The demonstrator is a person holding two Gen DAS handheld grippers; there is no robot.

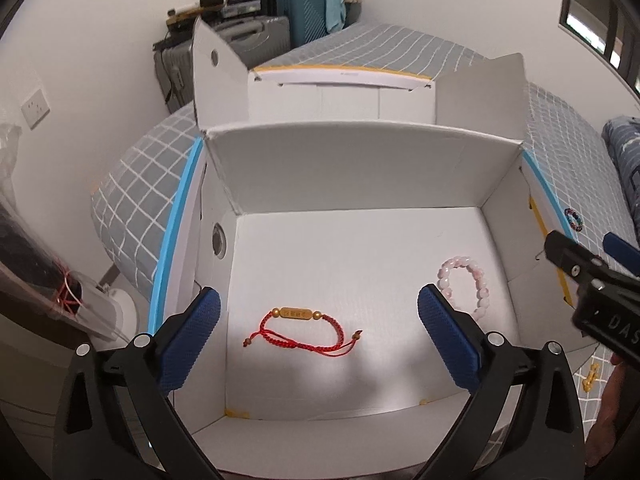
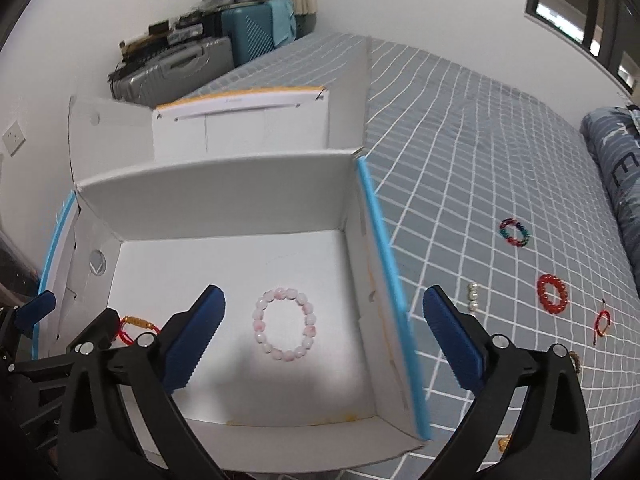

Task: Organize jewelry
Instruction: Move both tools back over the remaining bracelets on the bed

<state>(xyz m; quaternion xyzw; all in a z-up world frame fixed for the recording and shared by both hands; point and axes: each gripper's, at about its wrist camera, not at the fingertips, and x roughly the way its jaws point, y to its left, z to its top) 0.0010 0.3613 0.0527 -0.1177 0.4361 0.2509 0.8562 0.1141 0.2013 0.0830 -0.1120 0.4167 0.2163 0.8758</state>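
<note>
I hold two grippers over an open white cardboard box (image 1: pixel 360 168) that sits on a bed with a grey sheet (image 2: pixel 480 140) crossed by white grid lines. My left gripper (image 1: pixel 319 336) has its blue-padded fingers (image 1: pixel 192 340) spread wide apart, holding nothing. Between them, on the box floor, lies a red cord bracelet (image 1: pixel 304 330) with a gold bar charm at its top. To its right, near the box's right wall, rests a pink bead bracelet (image 1: pixel 464 286), well apart from the red cord.

My right gripper (image 2: pixel 324 340) also has its fingers (image 2: pixel 452 336) spread wide and empty (one sits over the box, the other over the sheet, with the box's blue-edged right wall between them). The pink bead bracelet (image 2: pixel 285 324) lies flat on the box floor between them, closer to the left finger.

More jewelry lies outside the box on the sheet, to the right: a multicoloured bead bracelet (image 2: pixel 514 232) farthest away, a red bead bracelet (image 2: pixel 553 294) nearer, a small red cord piece (image 2: pixel 602 322) beside that, and a few pearl-like beads (image 2: pixel 473 297) just beside the box wall.

Suitcases (image 2: pixel 224 48) are stacked against the far wall.
</note>
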